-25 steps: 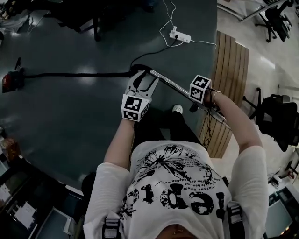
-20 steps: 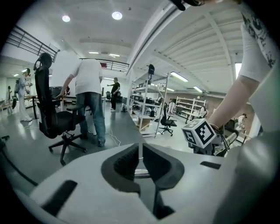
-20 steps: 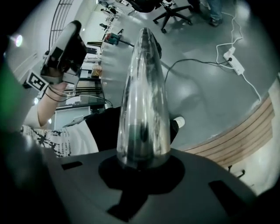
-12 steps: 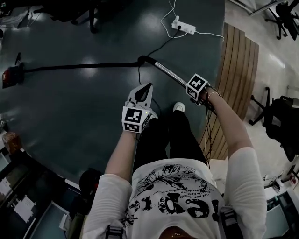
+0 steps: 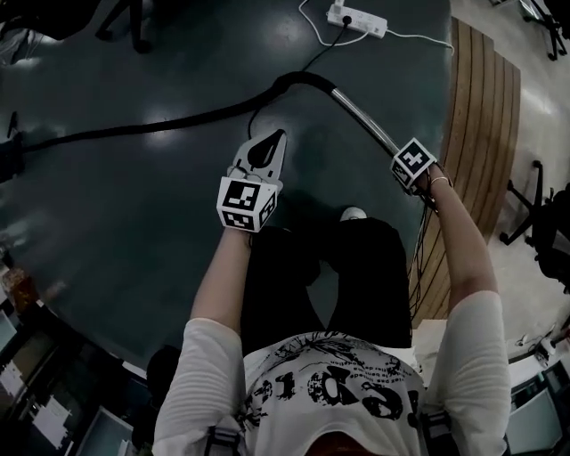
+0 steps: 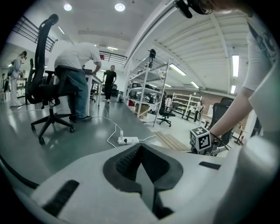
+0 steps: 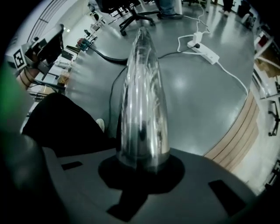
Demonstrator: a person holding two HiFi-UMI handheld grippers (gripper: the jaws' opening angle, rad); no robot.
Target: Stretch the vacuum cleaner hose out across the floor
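Note:
The vacuum cleaner's black hose [image 5: 160,123] runs across the dark floor from the left edge and arcs up into a shiny metal tube [image 5: 361,111]. My right gripper [image 5: 408,163] is shut on that tube's near end; in the right gripper view the tube [image 7: 142,96] rises straight out from between the jaws of the right gripper [image 7: 142,164], and the hose [image 7: 105,56] trails off behind it. My left gripper [image 5: 274,138] hangs shut and empty over the floor, left of the tube and apart from it. The left gripper [image 6: 141,148] shows closed jaws in its own view.
A white power strip [image 5: 361,18] with its cords lies on the floor beyond the hose. A wooden slat platform [image 5: 485,125] lies to the right. Office chairs [image 6: 46,87] and several people stand farther off. The person's legs and a shoe [image 5: 354,215] are below the grippers.
The left gripper let go near the tube's hose joint, shut, and drew back to the left. The right gripper kept hold of the tube, whose hose end now arcs instead of lying straight.

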